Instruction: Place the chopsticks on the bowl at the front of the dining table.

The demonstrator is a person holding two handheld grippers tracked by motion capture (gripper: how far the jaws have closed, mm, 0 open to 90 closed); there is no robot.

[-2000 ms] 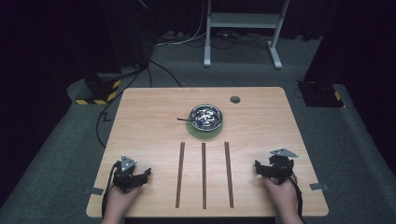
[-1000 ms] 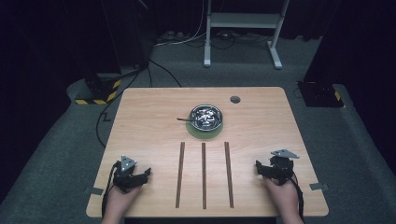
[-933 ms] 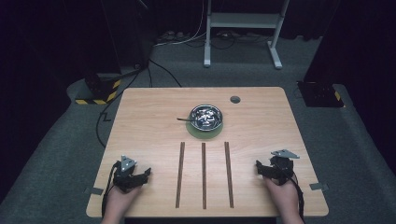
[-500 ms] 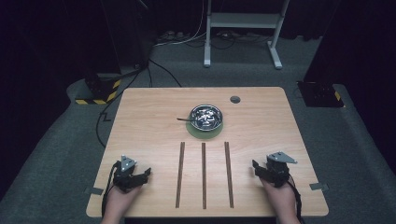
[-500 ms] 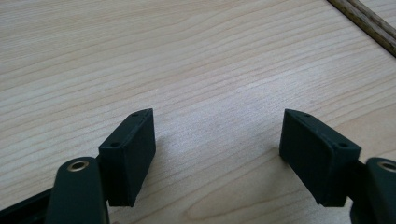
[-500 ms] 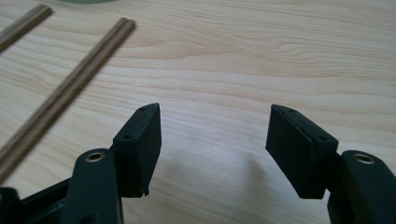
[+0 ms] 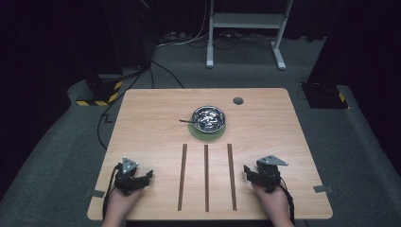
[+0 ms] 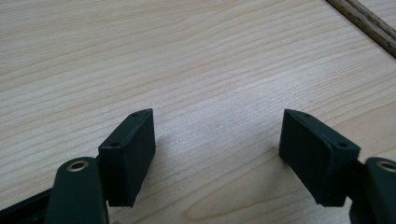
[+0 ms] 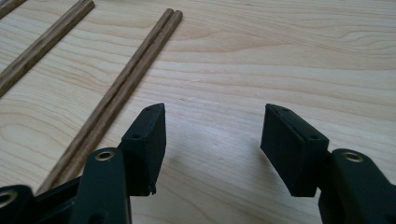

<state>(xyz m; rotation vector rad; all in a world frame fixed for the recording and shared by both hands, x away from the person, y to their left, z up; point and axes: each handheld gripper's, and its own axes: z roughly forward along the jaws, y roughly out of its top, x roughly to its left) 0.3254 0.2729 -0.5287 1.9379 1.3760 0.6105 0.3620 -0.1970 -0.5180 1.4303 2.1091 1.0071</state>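
Note:
Three dark wooden stick pairs (image 7: 206, 175) lie side by side, pointing away from me, on the wooden table (image 7: 156, 118). My right gripper (image 7: 249, 172) rests just right of the rightmost pair (image 7: 231, 175), which lies to the left in the right gripper view (image 9: 135, 74). Its jaws (image 9: 212, 119) have just been closing; they stand open over bare wood with nothing between them. At the table's front left, my left gripper (image 7: 143, 178) is open (image 8: 217, 126) over bare wood, with a stick (image 8: 369, 23) at the far corner.
A metal bowl (image 7: 209, 118) with small pieces inside stands on a green mat (image 7: 208, 134) behind the sticks; a thin handle (image 7: 187, 121) juts out to its left. A round hole (image 7: 238, 100) sits near the far edge. Cables and a metal stand lie on the floor beyond.
My right gripper has slid left toward the rightmost stick pair. The left gripper has stayed where it was.

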